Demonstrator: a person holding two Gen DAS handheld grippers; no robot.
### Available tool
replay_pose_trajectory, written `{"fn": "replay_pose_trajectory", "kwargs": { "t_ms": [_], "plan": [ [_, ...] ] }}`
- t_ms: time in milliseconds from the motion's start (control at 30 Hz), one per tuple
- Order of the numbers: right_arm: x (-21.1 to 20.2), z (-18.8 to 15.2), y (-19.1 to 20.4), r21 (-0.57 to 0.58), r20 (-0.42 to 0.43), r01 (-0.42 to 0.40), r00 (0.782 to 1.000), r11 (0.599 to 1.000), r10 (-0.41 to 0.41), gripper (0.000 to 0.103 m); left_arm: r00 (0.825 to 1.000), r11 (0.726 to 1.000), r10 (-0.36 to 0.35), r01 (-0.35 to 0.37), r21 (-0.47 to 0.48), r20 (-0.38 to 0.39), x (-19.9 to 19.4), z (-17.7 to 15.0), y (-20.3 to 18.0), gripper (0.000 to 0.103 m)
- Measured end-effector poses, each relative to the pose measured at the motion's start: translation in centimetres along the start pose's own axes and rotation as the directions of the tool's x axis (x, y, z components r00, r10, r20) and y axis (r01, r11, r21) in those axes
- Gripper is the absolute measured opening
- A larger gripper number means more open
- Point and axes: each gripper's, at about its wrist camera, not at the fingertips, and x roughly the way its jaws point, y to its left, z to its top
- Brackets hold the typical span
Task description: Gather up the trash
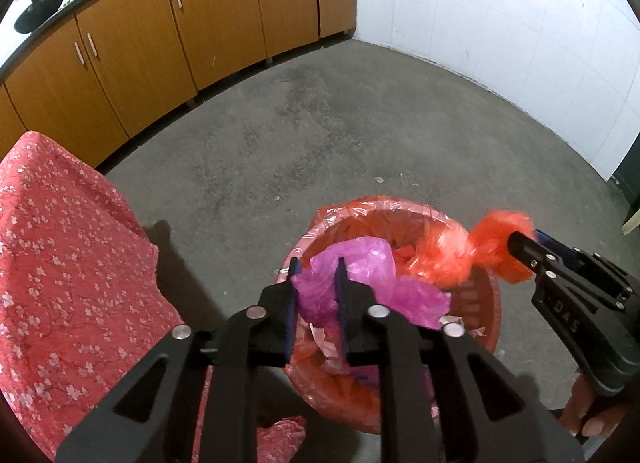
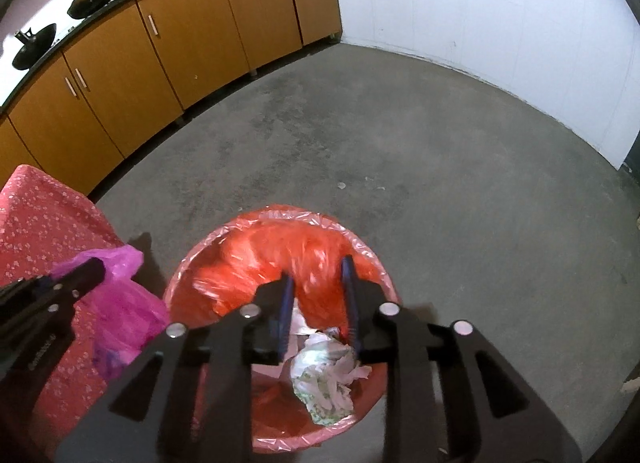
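A red bin lined with a red bag stands on the floor; it also shows in the right wrist view. My left gripper is shut on a magenta plastic bag and holds it over the bin's left rim; the bag also shows in the right wrist view. My right gripper is shut on a red plastic bag and holds it over the bin, blurred; the bag also shows in the left wrist view. Crumpled white paper lies inside the bin.
A table with a red flowered cloth stands right beside the bin on the left. Orange cabinets with two black woks on the counter run along the back. A white tiled wall is at the right. Small scraps lie on the grey floor.
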Motion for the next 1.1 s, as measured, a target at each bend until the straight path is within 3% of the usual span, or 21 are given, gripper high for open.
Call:
{"fn": "replay_pose_trajectory", "kwargs": {
  "t_ms": [300,500,667,867,1000,1100],
  "plan": [
    [-2.1,0.2,0.1,-0.017,0.053,0.002,0.999,1.000,-0.001,0.032,0.999,0.998,-0.032,0.033,-0.055,0.017,-1.1,0.3,0.7,0.032],
    [-4.2,0.6,0.1,-0.012,0.091,-0.008,0.996,1.000,0.009,0.033,0.995,0.991,-0.100,0.101,-0.089,0.012,-2.0,0.2,1.0,0.033],
    [-6.4,0.7,0.7,-0.047,0.129,-0.024,0.991,0.999,0.030,0.034,0.993,0.986,-0.099,0.107,-0.129,0.067,-5.1,0.6,2.8,0.033],
    [-11.7,1.2,2.1,-0.060,0.215,-0.093,0.971,0.994,0.104,0.055,0.981,0.985,-0.049,0.079,-0.154,0.189,-11.9,-0.2,6.6,0.048],
    [-16.7,0.8,3.5,-0.100,0.297,-0.143,0.940,0.985,0.167,0.076,0.962,0.984,0.039,0.010,-0.177,0.272,-17.2,-1.9,9.7,0.060],
    [-21.5,0.1,4.8,-0.144,0.366,-0.183,0.903,0.973,0.224,0.088,0.936,0.977,0.112,-0.043,-0.207,0.333,-22.0,-3.9,12.0,0.068]
  ]
}}
